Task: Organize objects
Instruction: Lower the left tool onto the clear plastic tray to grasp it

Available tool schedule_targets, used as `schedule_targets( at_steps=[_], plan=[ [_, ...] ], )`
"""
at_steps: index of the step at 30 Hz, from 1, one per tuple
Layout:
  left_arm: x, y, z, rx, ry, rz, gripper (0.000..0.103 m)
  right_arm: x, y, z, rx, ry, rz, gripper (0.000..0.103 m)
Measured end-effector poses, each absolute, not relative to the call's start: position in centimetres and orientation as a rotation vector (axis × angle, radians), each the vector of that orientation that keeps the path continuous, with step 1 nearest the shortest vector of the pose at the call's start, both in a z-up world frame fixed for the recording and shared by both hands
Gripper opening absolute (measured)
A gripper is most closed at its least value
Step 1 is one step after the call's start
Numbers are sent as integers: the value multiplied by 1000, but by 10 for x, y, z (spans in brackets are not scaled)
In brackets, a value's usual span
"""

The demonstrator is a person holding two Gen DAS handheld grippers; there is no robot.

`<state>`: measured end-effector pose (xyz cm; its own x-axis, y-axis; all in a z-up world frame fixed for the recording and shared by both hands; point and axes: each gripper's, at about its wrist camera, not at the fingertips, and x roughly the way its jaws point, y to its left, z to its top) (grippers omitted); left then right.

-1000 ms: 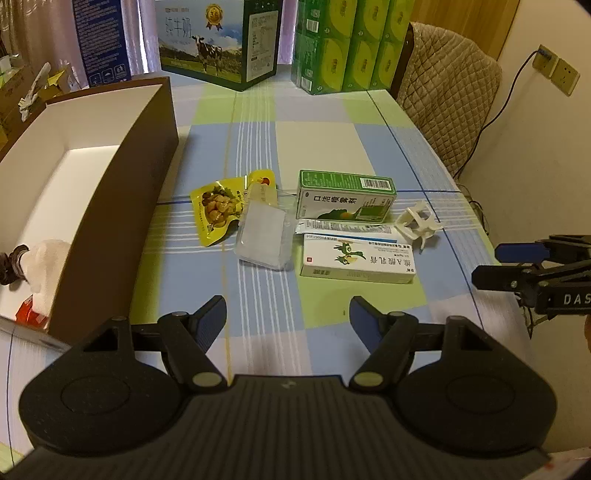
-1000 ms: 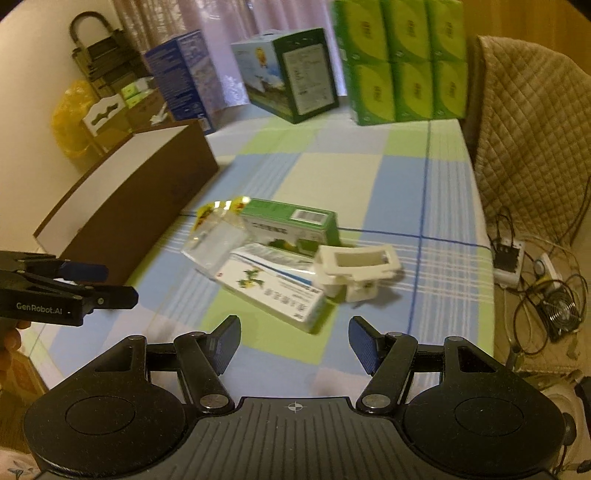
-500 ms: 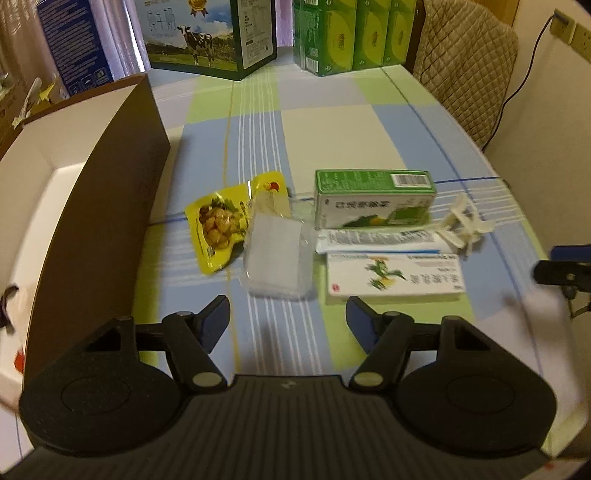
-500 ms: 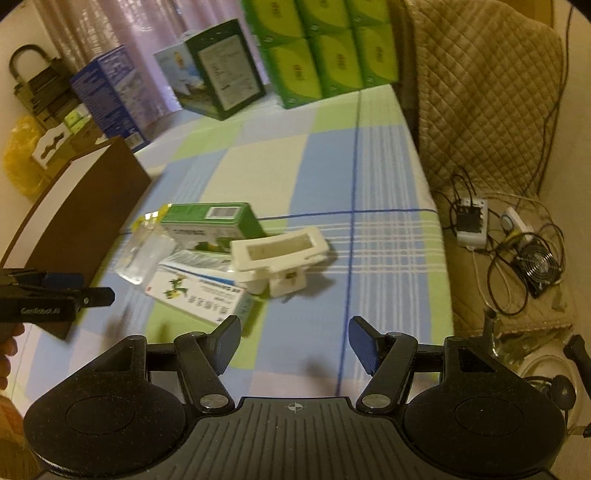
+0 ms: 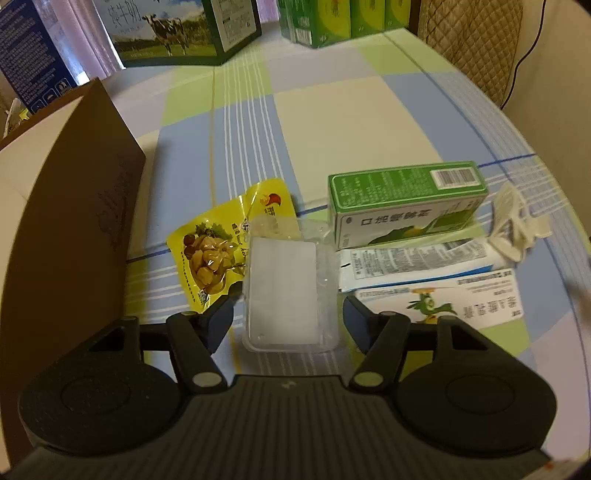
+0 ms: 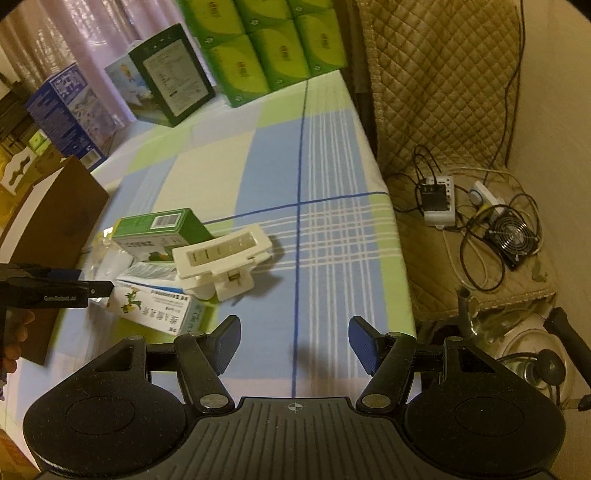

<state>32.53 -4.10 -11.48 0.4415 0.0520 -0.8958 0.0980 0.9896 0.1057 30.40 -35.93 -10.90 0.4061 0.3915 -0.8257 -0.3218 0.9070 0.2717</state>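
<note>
My left gripper (image 5: 288,319) is open, its fingers on either side of a clear plastic case (image 5: 282,291) lying flat on the checked tablecloth. Partly under the case lies a yellow snack pouch (image 5: 218,240). To the right are a green box (image 5: 402,201), a white leaflet packet (image 5: 417,260) and a white box with a green bird (image 5: 443,301). A white plastic socket part (image 5: 511,225) sits at the right. My right gripper (image 6: 293,341) is open over bare cloth, with the socket part (image 6: 221,258) ahead to its left. The left gripper (image 6: 59,290) shows there from the side.
A brown open box (image 5: 74,221) with a white inside stands at the left. Cartons, a milk box (image 5: 177,29) and green tissue packs (image 6: 266,48) line the table's far edge. A quilted chair (image 6: 443,74), cables and a small fan (image 6: 513,236) are off the right edge.
The left gripper has moved forward and down until its open fingers flank the clear case. The right gripper has swung right and nearer the table's right edge.
</note>
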Motion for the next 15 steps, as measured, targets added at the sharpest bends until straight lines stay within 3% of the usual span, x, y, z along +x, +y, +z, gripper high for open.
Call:
schedule_targets(
  at_steps=[15],
  plan=[
    [319,-33,-117,110,1093,-28,56,308,-350,-115,67,1059,474,62]
  ],
)
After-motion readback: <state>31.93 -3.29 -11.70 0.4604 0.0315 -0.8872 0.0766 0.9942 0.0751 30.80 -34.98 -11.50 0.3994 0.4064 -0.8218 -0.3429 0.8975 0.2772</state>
